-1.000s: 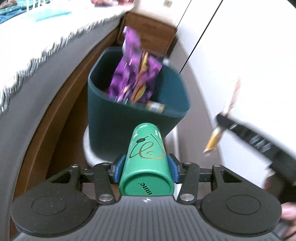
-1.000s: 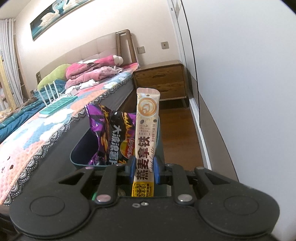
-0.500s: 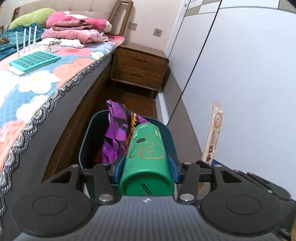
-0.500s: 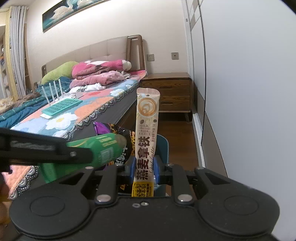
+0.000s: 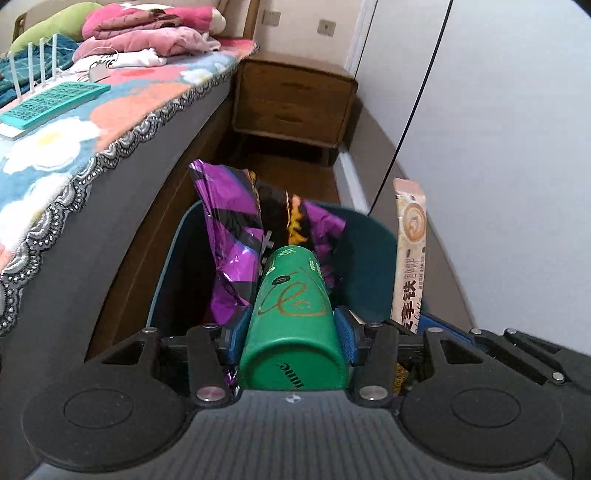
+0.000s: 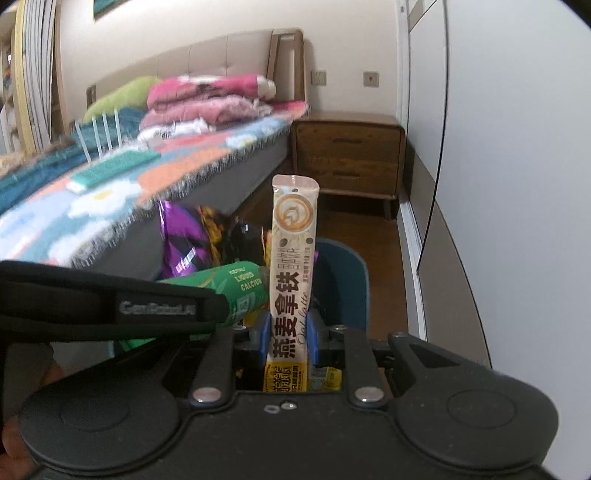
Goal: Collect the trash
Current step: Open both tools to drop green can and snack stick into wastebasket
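My left gripper (image 5: pixel 291 332) is shut on a green bottle (image 5: pixel 291 314), which points forward over a dark teal bin (image 5: pixel 365 258). A purple snack bag (image 5: pixel 236 236) sticks up out of that bin. My right gripper (image 6: pixel 287 332) is shut on a tall beige oat latte sachet (image 6: pixel 293 258) held upright. In the right wrist view the bin (image 6: pixel 347 280) sits just ahead, with the purple bag (image 6: pixel 181 240) at its left and the green bottle (image 6: pixel 236 291) coming in from the left in the left gripper. The sachet (image 5: pixel 410 251) also shows at the right of the left wrist view.
A bed (image 5: pixel 74 122) with a flowered cover runs along the left, a teal grid tray (image 5: pixel 51 99) and folded pink clothes (image 5: pixel 147 33) on it. A wooden nightstand (image 5: pixel 291 103) stands beyond the bin. A white wardrobe door (image 5: pixel 498 129) closes the right side.
Both grippers have swung level toward the bin and now sit side by side over its near edge. The bottle and the sachet stay gripped.
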`<state>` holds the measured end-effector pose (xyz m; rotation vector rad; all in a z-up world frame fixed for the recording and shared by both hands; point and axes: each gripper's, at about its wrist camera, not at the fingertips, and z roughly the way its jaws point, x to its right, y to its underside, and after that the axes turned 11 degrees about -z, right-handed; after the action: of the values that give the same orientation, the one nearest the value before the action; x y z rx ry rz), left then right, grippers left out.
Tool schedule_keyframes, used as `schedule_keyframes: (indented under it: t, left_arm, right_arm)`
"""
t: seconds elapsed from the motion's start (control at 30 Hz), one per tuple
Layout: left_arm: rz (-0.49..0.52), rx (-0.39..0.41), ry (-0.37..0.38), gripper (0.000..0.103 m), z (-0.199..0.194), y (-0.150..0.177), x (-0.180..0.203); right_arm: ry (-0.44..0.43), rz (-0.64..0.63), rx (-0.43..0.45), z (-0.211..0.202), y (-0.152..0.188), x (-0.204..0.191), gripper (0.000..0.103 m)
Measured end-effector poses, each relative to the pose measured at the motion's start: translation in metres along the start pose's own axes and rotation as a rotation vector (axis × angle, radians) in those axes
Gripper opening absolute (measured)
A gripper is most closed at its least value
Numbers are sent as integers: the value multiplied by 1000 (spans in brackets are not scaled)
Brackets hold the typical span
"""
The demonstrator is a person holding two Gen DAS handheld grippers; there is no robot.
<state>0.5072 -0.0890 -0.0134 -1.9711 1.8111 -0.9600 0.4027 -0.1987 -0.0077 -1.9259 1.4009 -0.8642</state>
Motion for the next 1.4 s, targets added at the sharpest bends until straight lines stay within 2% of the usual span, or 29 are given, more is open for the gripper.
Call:
schedule_keyframes:
  t: [0.13,0.3,0.47,0.63,0.67,0.8,1.1,1.17,1.33,1.4]
  left_arm:
    - [27,-37,-38,48,16,8,-1]
    - [30,-89,-59,48,28,14,-9]
    - [71,-81,-75,49,22,25,-8]
    - [121,-36,-91,56,0,31,1]
    - [130,-28,-93,56,-5,32,3]
    - [140,11,-84,65,-30,34,7]
    - [187,112,-78,66,-92,41,19]
    - [181,125,-68,70,-104,43,19]
    - [192,176,-62,72,-132,51,17]
    - [204,194,-66,77,-141,56,16]
  right_arm:
    - [12,-61,-52,16,9,-10,20]
    - [15,-69,-84,15,15,-10,25]
    - [11,-64,-90,6,23,-6,44]
    - [-2,-62,-59,-13,30,-2,47]
    - [3,-62,-54,-17,30,-2,50]
    - [-7,-29,-26,-34,32,6,55]
    - [-39,25,72,-81,34,16,65]
    - [-45,44,98,-93,35,19,72]
    - [-51,79,150,-119,41,22,81]
    - [-49,85,172,-129,43,23,84]
